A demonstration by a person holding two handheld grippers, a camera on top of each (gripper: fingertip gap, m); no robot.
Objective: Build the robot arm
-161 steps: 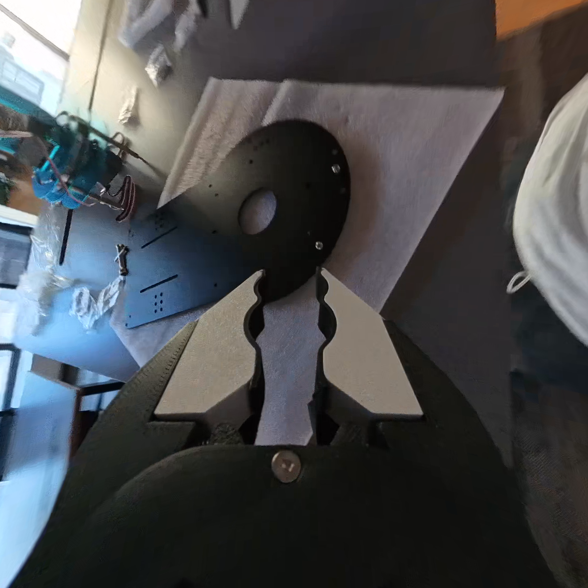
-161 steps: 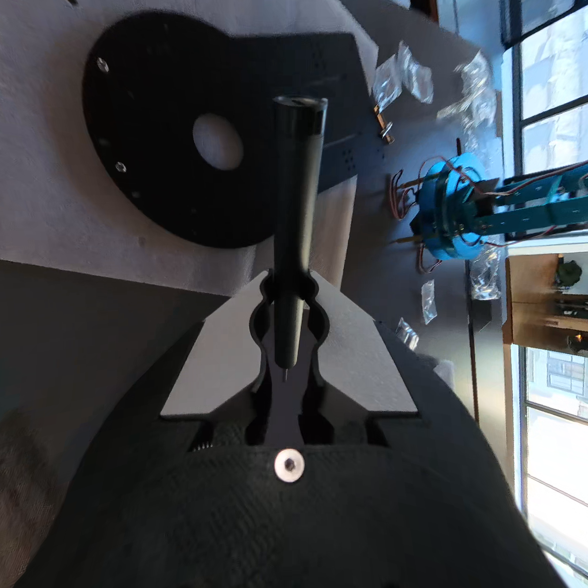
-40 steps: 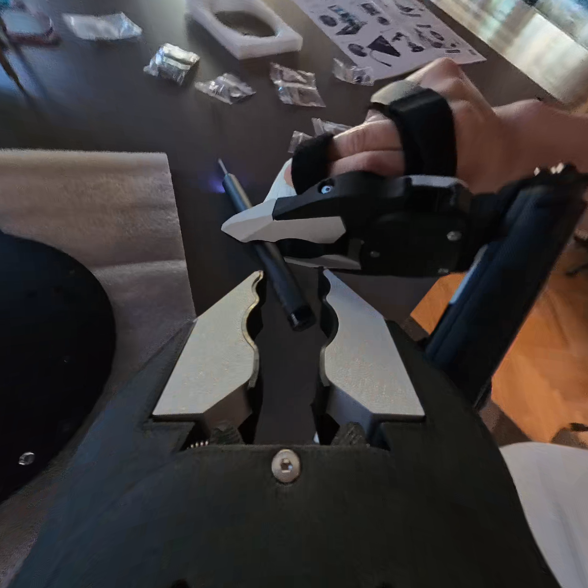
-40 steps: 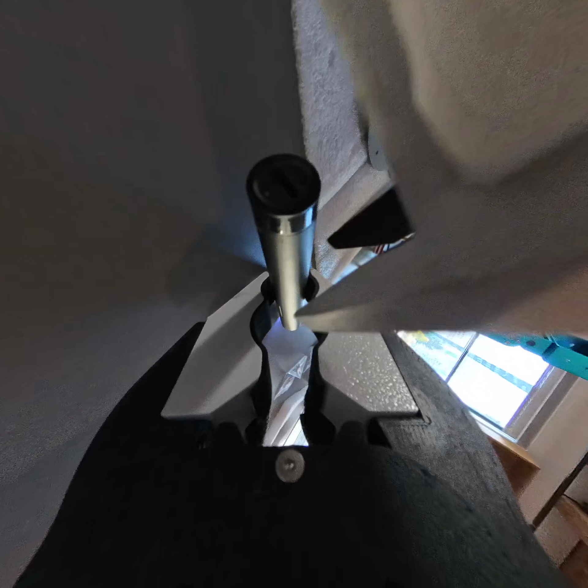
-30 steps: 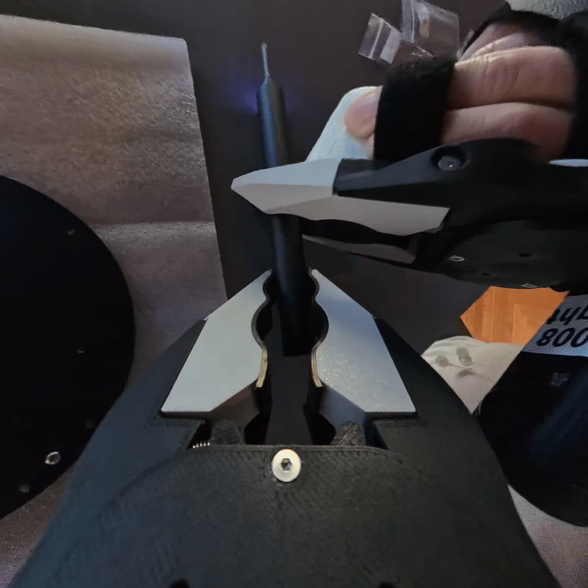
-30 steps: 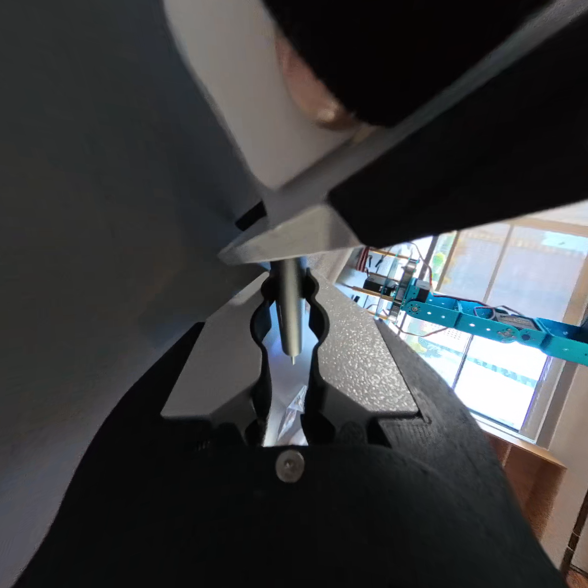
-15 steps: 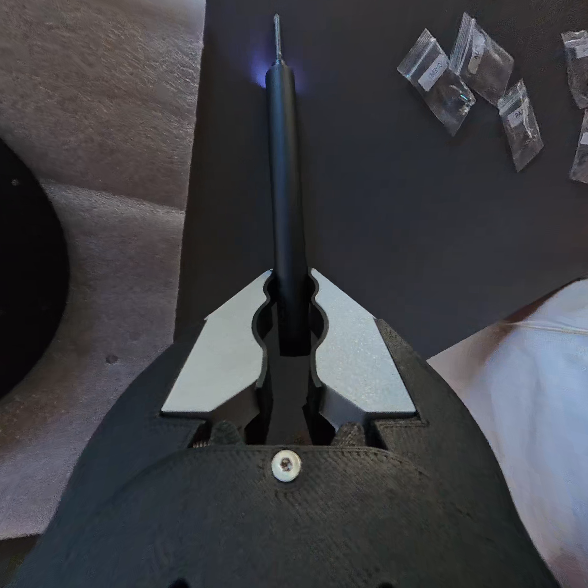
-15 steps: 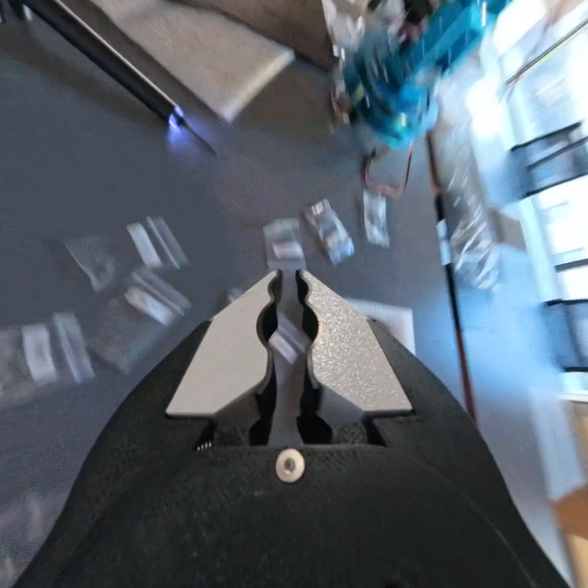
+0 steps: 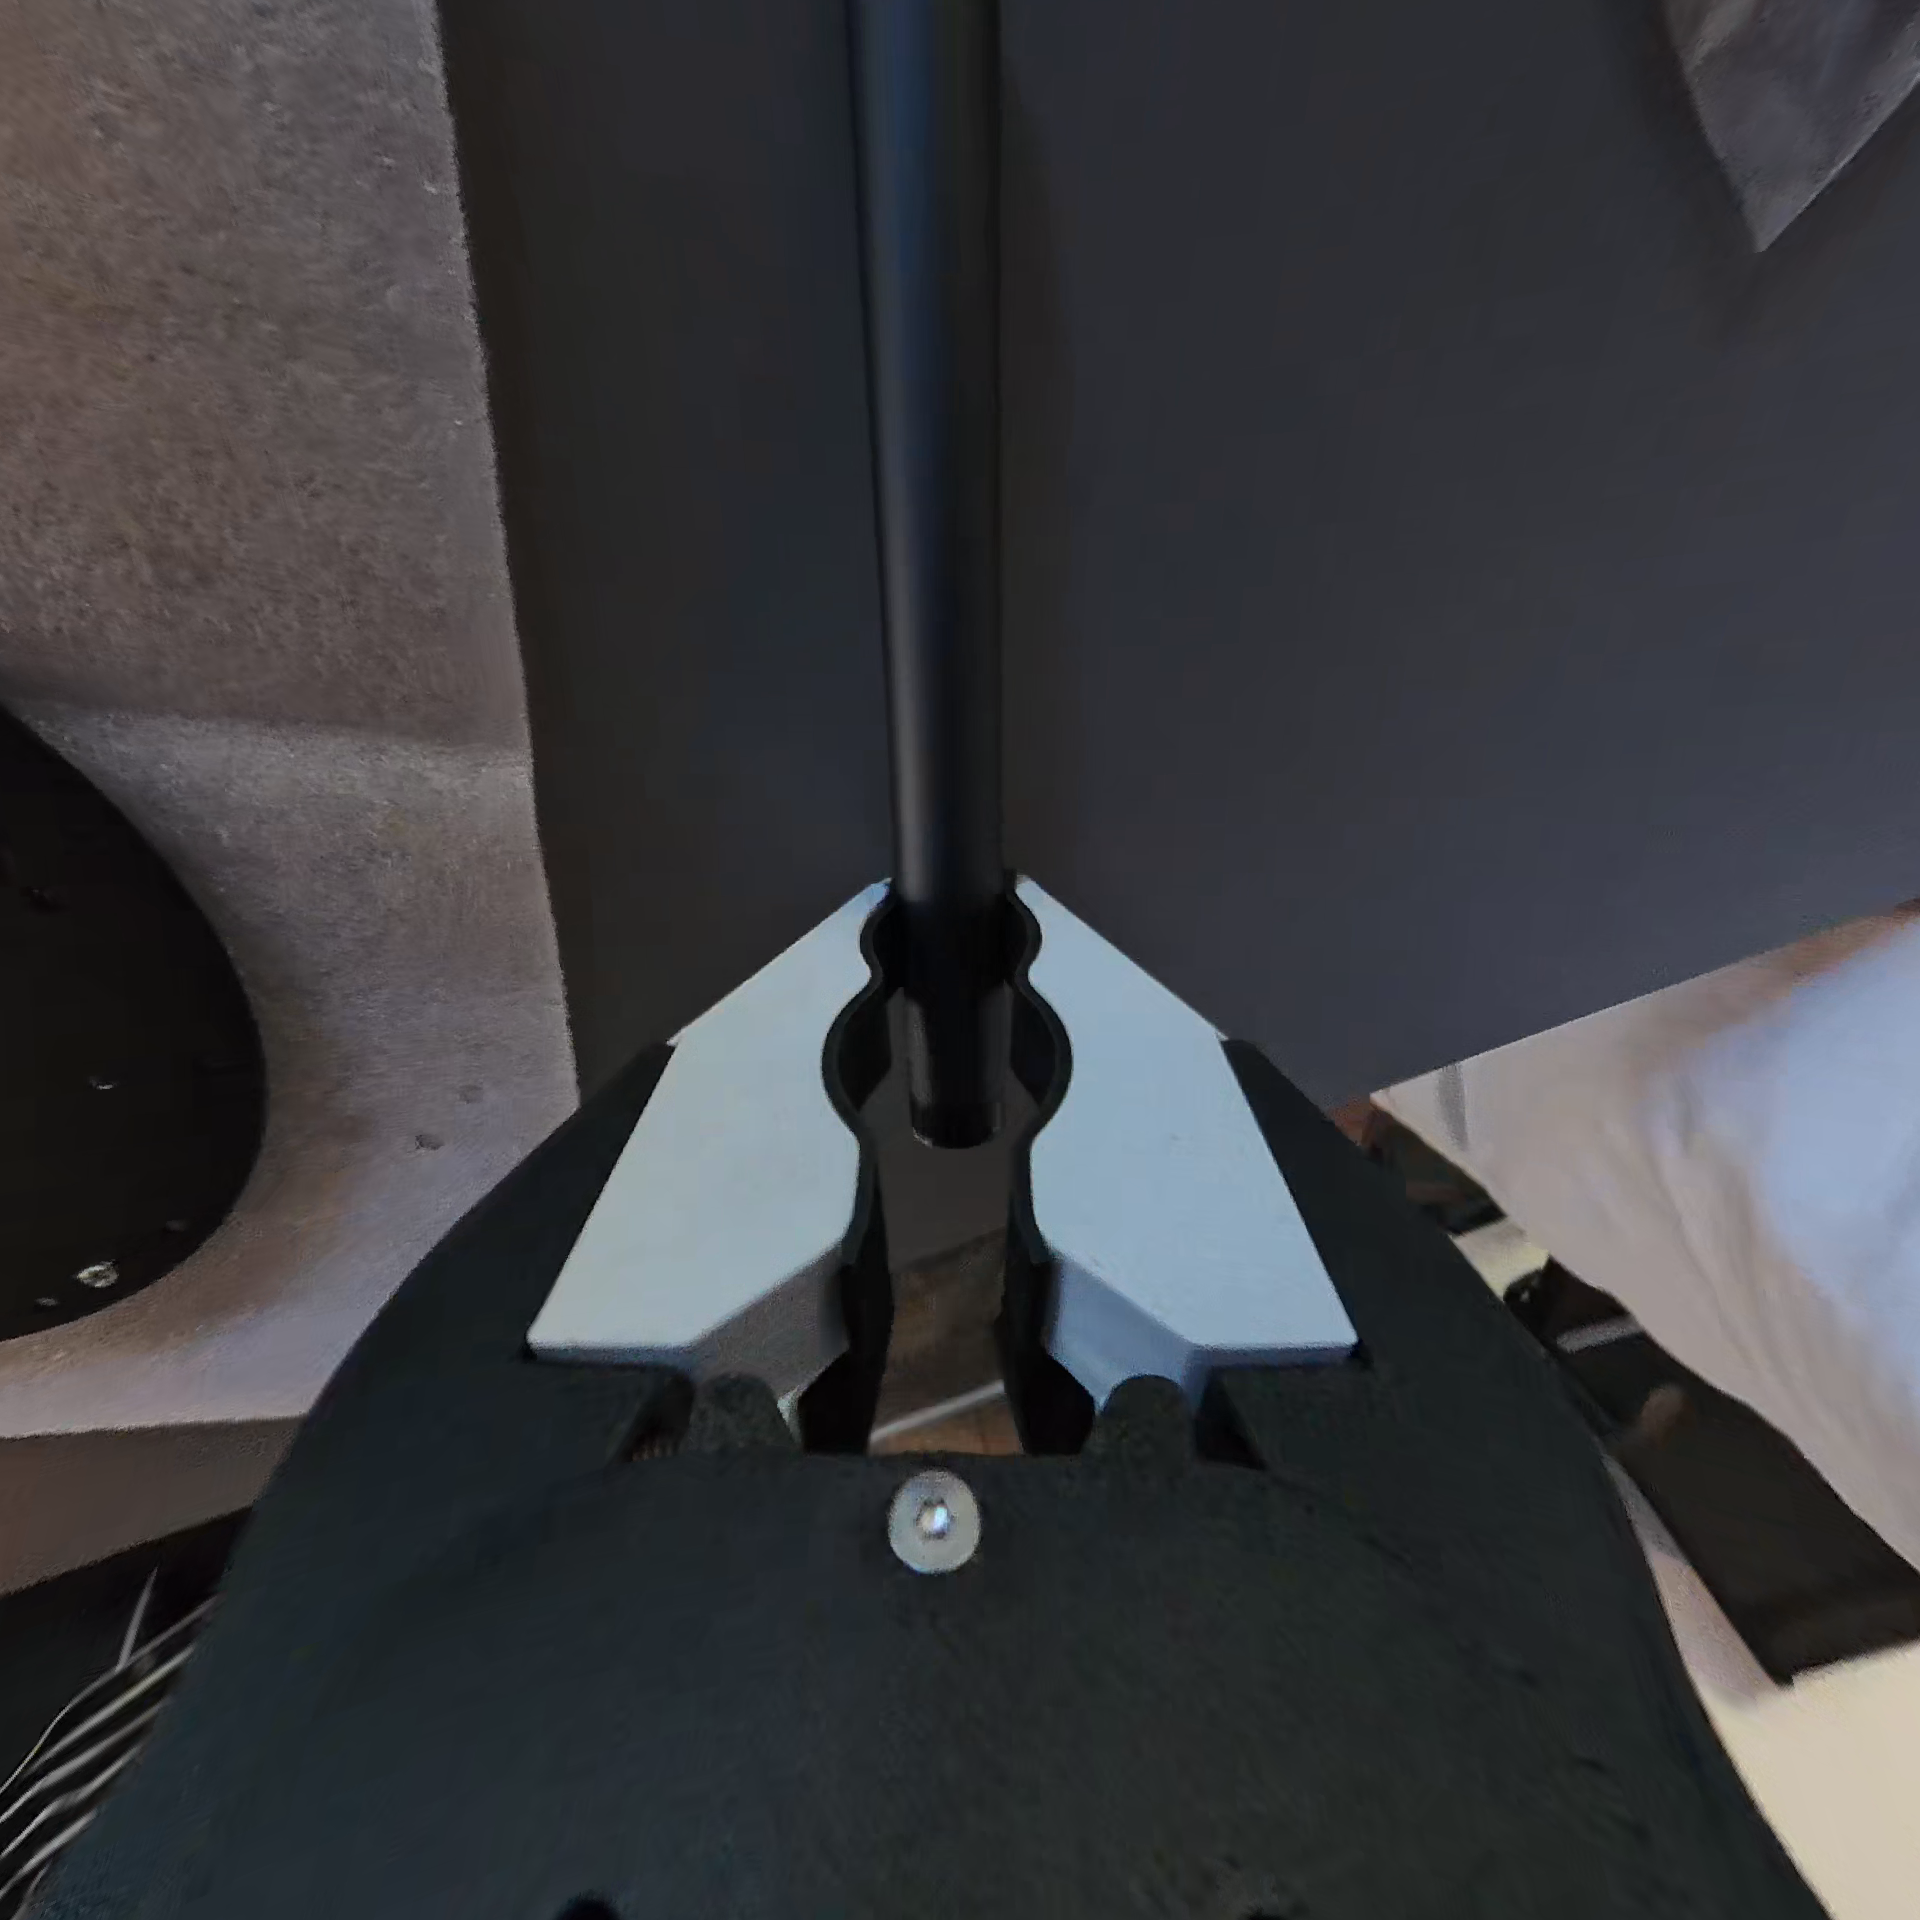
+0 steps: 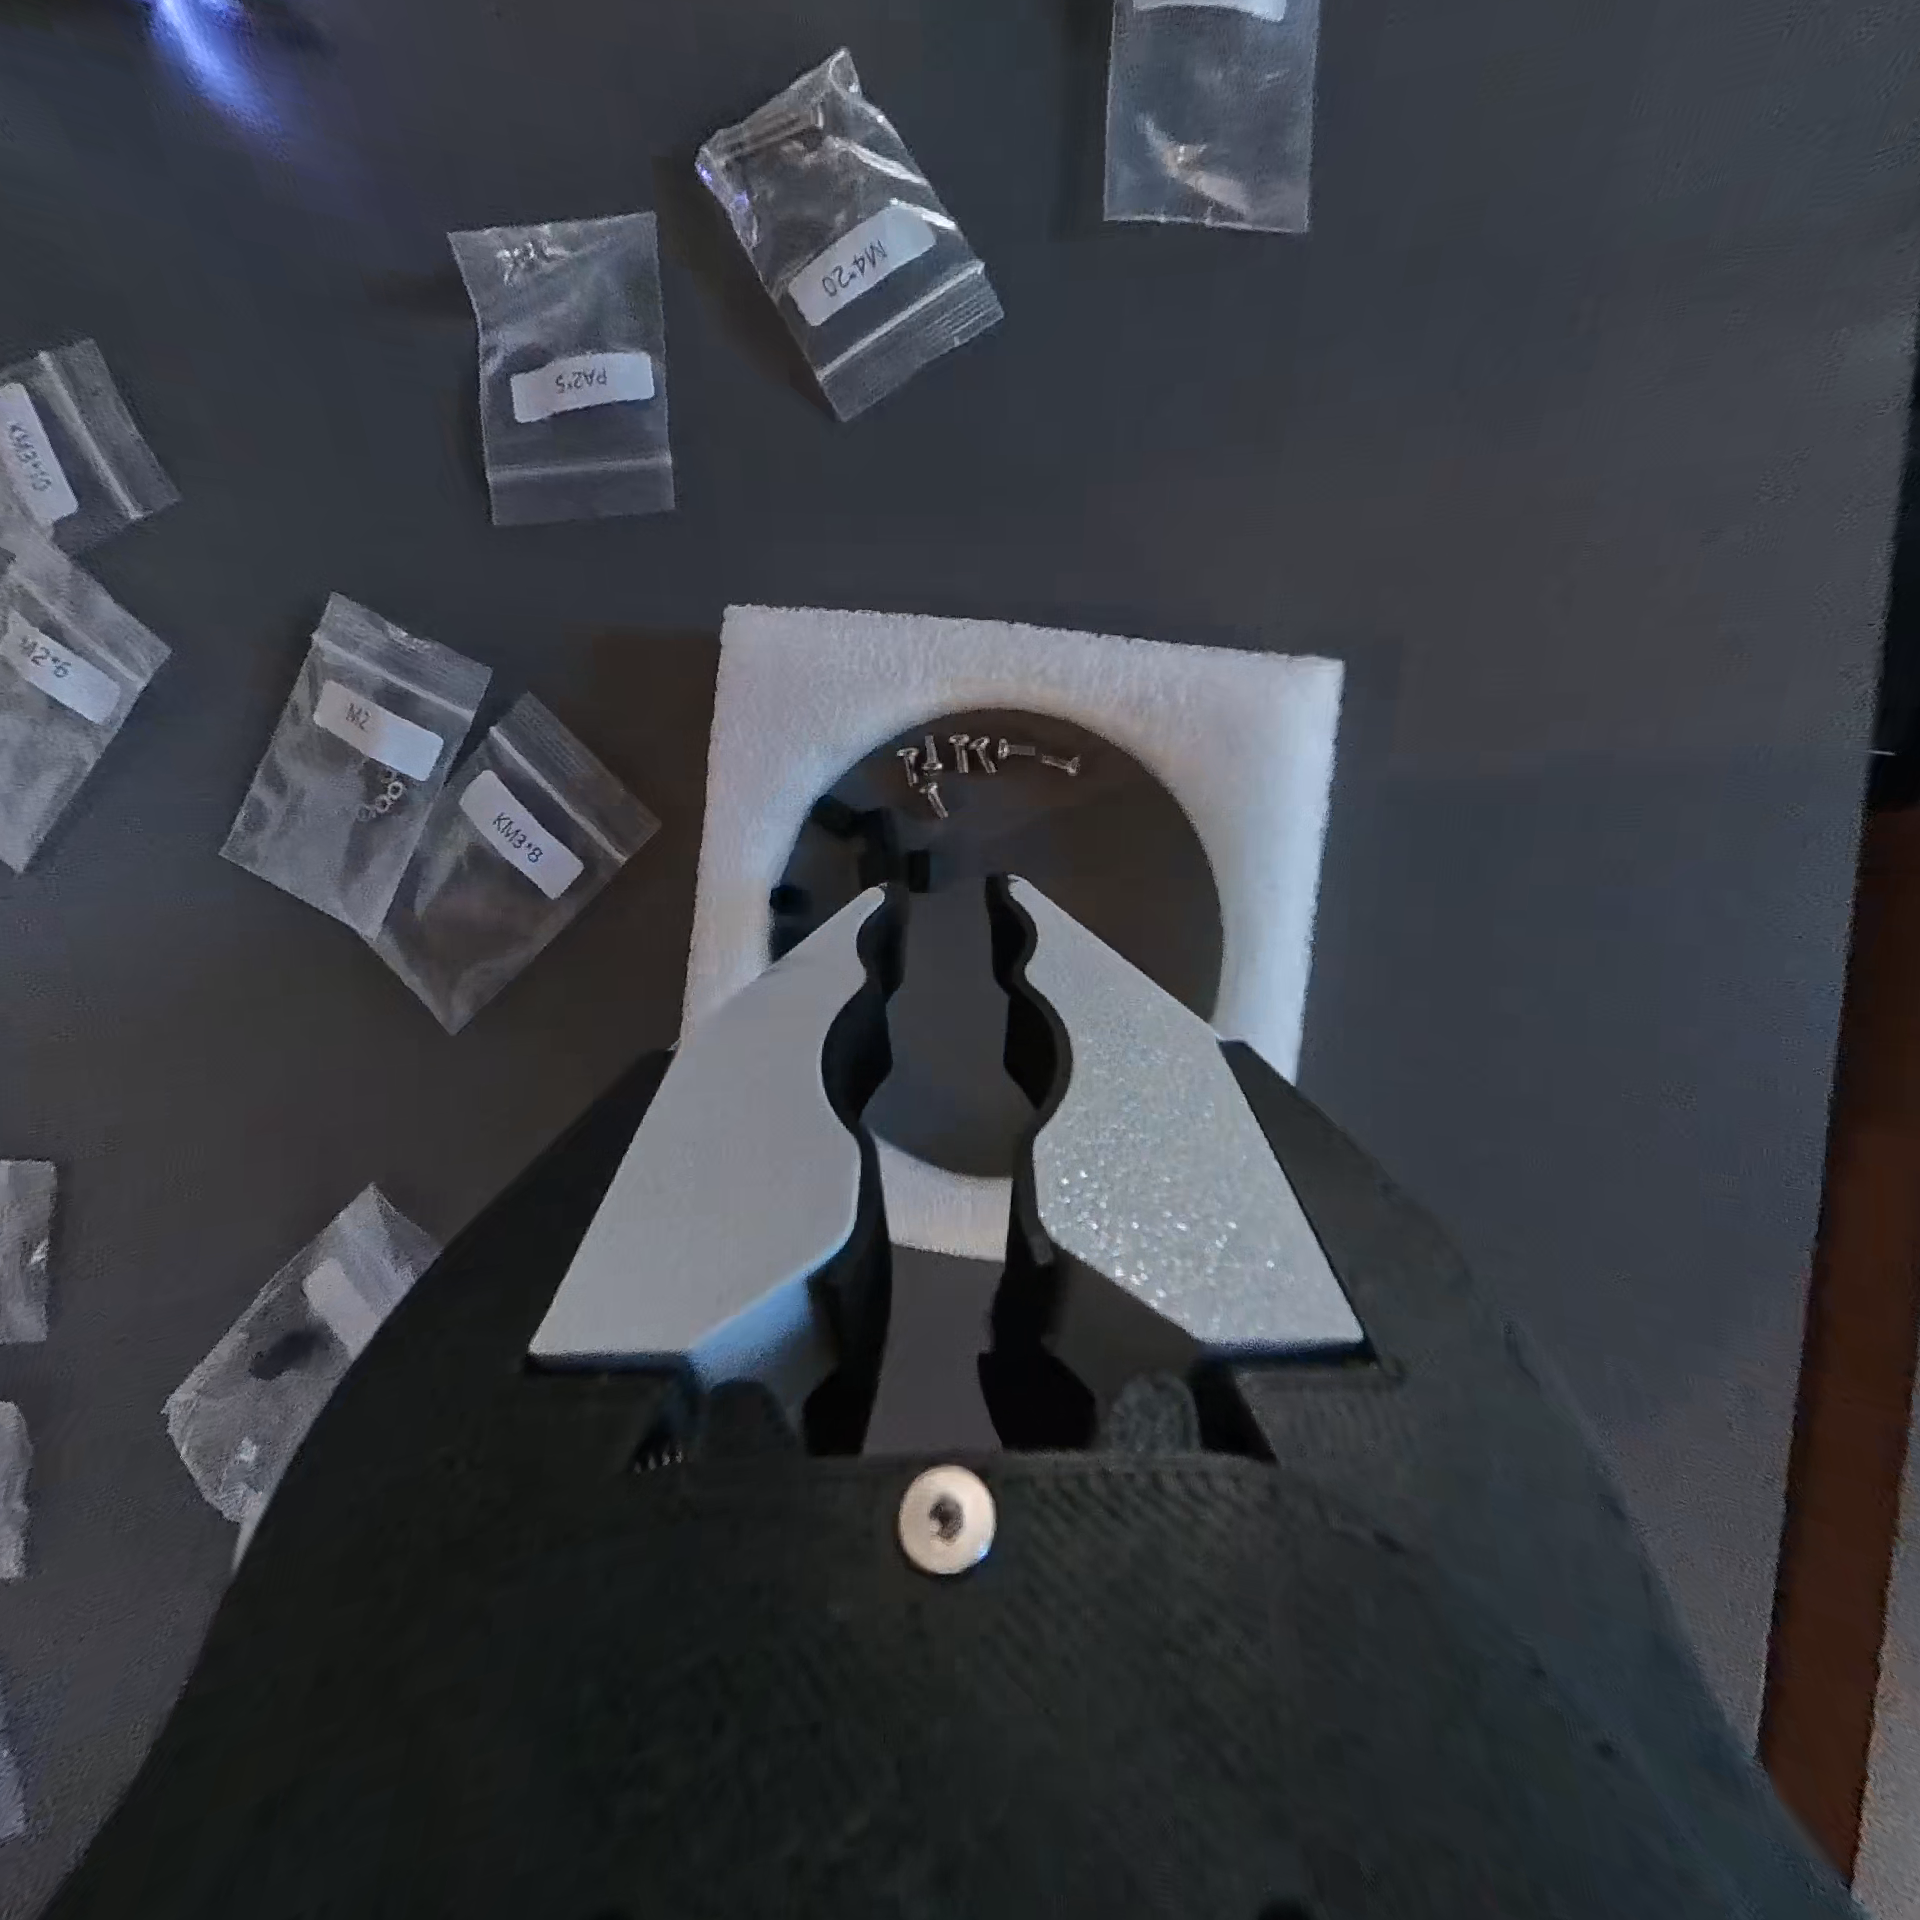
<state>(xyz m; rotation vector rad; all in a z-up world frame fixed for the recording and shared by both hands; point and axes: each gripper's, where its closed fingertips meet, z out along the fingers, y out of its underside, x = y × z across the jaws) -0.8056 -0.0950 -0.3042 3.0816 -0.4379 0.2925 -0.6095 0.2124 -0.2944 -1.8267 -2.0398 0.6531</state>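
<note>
My left gripper [image 9: 948, 894] is shut on a slim black screwdriver [image 9: 930, 436]. It grips the rear end, and the shaft points forward out of the top of the view, so its tip is hidden. The screwdriver hangs over the dark table [image 9: 1403, 540], beside a grey cloth [image 9: 239, 520] that carries a black round plate [image 9: 94, 1122]. My right gripper [image 10: 943, 883] is open and empty. It hovers over a white foam square [image 10: 1273, 831] with a round hole. Several small silver screws [image 10: 961, 761] lie at the far side of that hole.
Several small clear bags of hardware [image 10: 566, 369] lie scattered on the dark table left of and beyond the foam square. A white garment [image 9: 1704, 1205] shows at the right of the left wrist view. The table's right edge [image 10: 1839, 935] runs close to the foam. Tip to tip, the grippers are about 35 centimeters apart. The white foam square [image 10: 1273, 831] is about 5 centimeters from my right fingertips and 40 centimeters from my left.
The screwdriver passed from my right gripper to my left, which shut on it. My right gripper let go, swung away and now hovers over the foam square. The left moved lower.
</note>
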